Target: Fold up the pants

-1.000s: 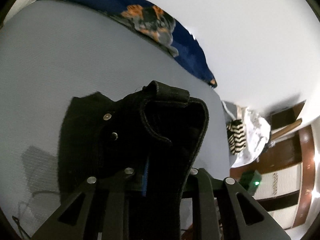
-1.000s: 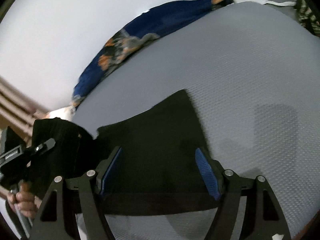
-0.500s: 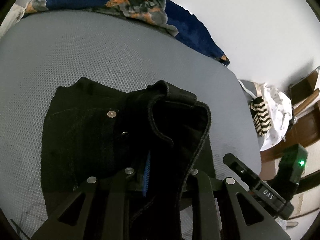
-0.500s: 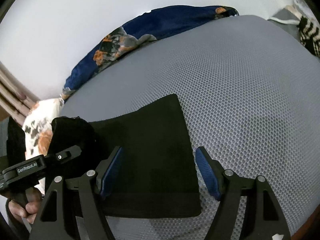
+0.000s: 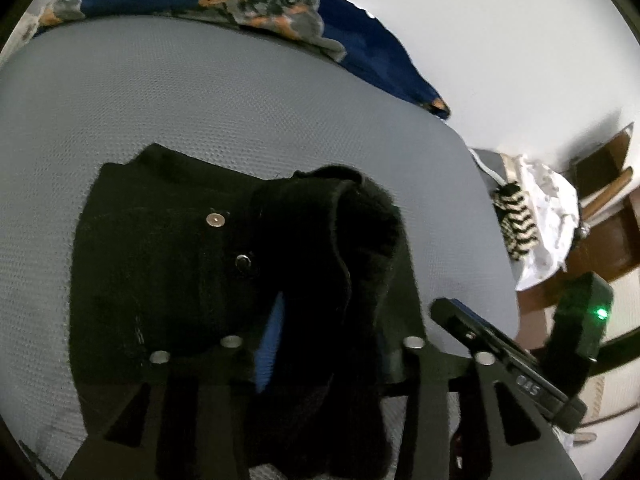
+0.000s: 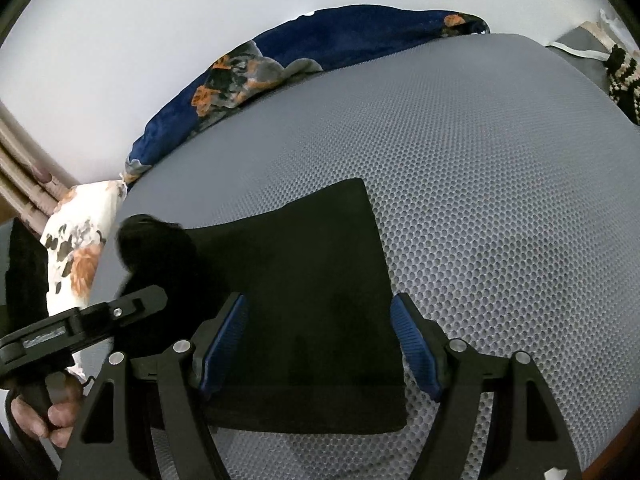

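We see the black denim pants [image 5: 168,264] lying on the grey honeycomb-mesh mattress [image 5: 200,92], with their waistband end bunched up and raised between the fingers of our left gripper [image 5: 320,344]. That gripper is clamped on the thick fold of black cloth, which fills the gap between its fingers and hides most of one blue pad [image 5: 269,344]. Ahead of the left gripper and to its left, the flat part of the pants shows a silver button [image 5: 216,220] and a darker rivet [image 5: 242,262]. Our right gripper [image 6: 320,344] hovers over the folded leg part of the pants [image 6: 312,280], its blue-padded fingers [image 6: 224,340] spread wide with nothing between them but the flat cloth below. To the left of the right gripper, the left tool's black body and the bare hand [image 6: 48,412] on its handle appear beside the raised lump of cloth. Far ahead of both grippers, a navy blanket with orange and grey flowers [image 6: 248,76] lies along the mattress edge against the white wall [image 6: 120,20]. To the right of the left gripper, beyond the mattress edge, a black-and-cream zigzag knit cloth [image 5: 516,224] rests against a white crumpled fabric [image 5: 548,212].
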Demonstrator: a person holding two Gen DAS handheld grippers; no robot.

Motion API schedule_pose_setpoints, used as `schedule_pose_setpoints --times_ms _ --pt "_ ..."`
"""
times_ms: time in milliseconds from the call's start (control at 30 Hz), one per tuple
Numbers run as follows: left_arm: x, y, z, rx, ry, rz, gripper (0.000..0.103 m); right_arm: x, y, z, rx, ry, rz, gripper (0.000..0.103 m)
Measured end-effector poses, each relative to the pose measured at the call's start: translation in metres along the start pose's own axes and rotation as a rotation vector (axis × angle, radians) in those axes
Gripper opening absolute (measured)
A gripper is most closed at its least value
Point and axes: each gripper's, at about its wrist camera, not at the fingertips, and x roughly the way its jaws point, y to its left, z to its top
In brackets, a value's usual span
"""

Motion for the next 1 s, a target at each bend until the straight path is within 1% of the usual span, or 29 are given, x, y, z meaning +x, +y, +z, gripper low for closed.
schedule_pose_setpoints --times_ms 67,167,333,433,500,567,633,733,833,1000 --pt "-0.003 -0.006 -0.002 0.030 -0.005 -0.005 0.050 0.000 0.001 0.000 -0.004 0.001 -0.004 0.072" --pt "-0.015 -0.009 -0.005 0.067 -0.040 0.002 0.052 0.003 0.001 -0.001 -0.004 0.009 -0.005 0.072" --pt "-0.036 0.006 -0.006 0.042 -0.090 0.031 0.055 0.006 0.001 -0.002 -0.007 0.015 -0.003 0.072" --pt "-0.051 0.024 -0.009 0.037 -0.121 0.096 0.057 0.005 0.002 -0.004 -0.020 0.012 0.015 0.072" --pt "-0.058 0.032 -0.011 0.056 -0.140 0.151 0.058 0.003 0.006 -0.005 -0.042 0.003 0.062 0.072" --pt "-0.070 0.044 -0.015 0.072 -0.175 0.224 0.060 0.001 0.011 -0.006 -0.051 0.002 0.114 0.072" --pt "-0.077 0.056 -0.019 0.072 -0.197 0.272 0.060 0.006 0.015 -0.007 -0.050 0.038 0.158 0.074" --pt "-0.082 0.070 -0.024 0.067 -0.201 0.329 0.060 0.017 0.016 -0.011 -0.016 0.101 0.208 0.074" --pt "-0.082 0.084 -0.030 0.042 -0.183 0.338 0.060 0.027 0.013 -0.013 0.012 0.144 0.233 0.074" --pt "-0.080 0.094 -0.037 0.010 -0.157 0.324 0.060 0.047 0.001 -0.013 0.092 0.224 0.297 0.074"
